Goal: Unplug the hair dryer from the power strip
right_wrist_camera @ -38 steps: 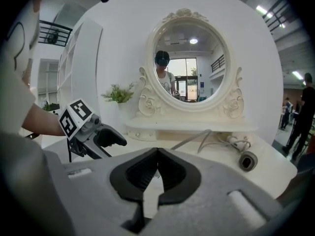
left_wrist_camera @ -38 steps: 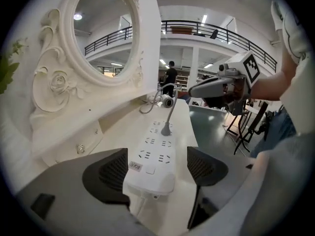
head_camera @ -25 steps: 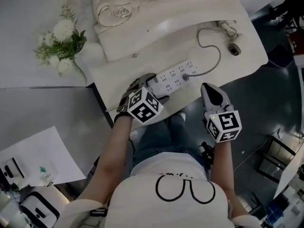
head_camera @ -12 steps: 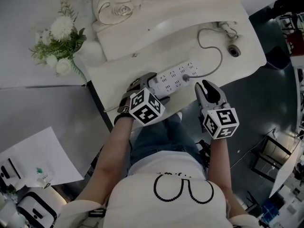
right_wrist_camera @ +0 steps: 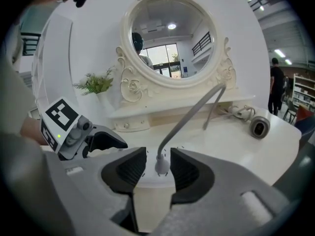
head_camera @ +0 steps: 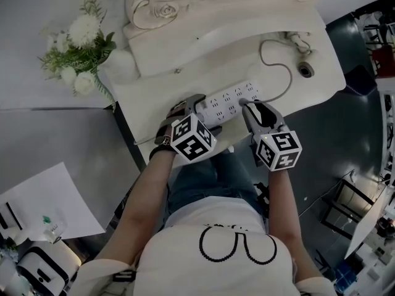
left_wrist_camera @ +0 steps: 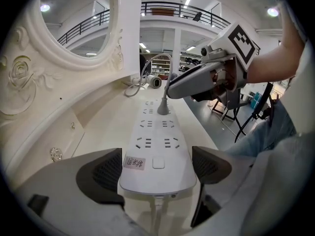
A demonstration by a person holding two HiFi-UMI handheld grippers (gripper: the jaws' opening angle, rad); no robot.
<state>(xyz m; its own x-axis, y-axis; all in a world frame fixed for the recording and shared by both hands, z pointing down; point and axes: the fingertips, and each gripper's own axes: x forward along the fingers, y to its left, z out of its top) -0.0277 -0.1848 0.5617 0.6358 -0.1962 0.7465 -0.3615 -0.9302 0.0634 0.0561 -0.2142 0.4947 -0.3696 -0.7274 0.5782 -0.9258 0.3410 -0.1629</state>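
Observation:
A white power strip [head_camera: 229, 97] lies on the white dressing table [head_camera: 321, 54]. My left gripper [head_camera: 200, 113] has its pads against both sides of the strip's near end [left_wrist_camera: 157, 149]; its jaws have just widened slightly. A grey plug [left_wrist_camera: 163, 107] stands in a far socket. Its cord [head_camera: 281, 82] runs to the hair dryer [head_camera: 304, 69] at the table's right end. My right gripper [right_wrist_camera: 158, 168] has just been opening. The plug [right_wrist_camera: 162, 165] stands between its pads, which do not press on it.
An ornate white mirror [head_camera: 179, 11] stands at the back of the table, with a vase of white flowers [head_camera: 77, 48] on the left. A grey table with paper [head_camera: 43, 205] sits lower left. Dark floor with metal frames [head_camera: 355, 196] lies past the table's front edge.
My right gripper has moved from beyond the table's front edge up and left onto the strip's plugged end, and its jaws have opened. The left gripper has stayed on the strip.

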